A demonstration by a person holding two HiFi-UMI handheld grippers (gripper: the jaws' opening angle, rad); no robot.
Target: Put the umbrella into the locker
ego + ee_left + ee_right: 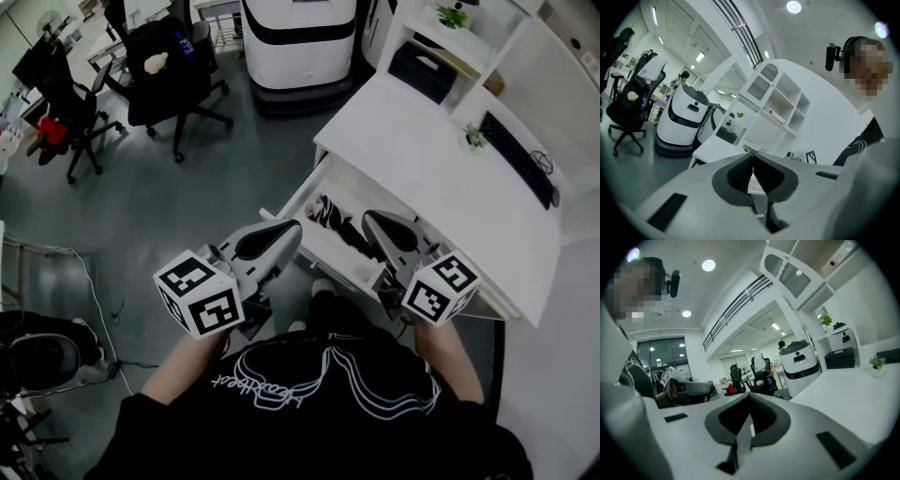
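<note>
The dark folded umbrella (pixel 334 222) lies inside the open white locker drawer (pixel 302 192), which is pulled out from under the white desk. Both grippers hang above the drawer's front edge, apart from the umbrella. My left gripper (pixel 292 231) is to the umbrella's left, my right gripper (pixel 369 223) to its right. In the left gripper view the left gripper (pixel 753 157) has its jaws together with nothing between them. The right gripper (pixel 749 397) looks the same in the right gripper view, its pads meeting and empty. Each points roughly level across the room.
The white desk (pixel 422 169) carries a keyboard (pixel 517 159) and a small plant (pixel 474 138). A white machine (pixel 298 42) stands behind it. Black office chairs (pixel 169 75) stand on the grey floor at the left. Cables (pixel 94 281) trail by my left side.
</note>
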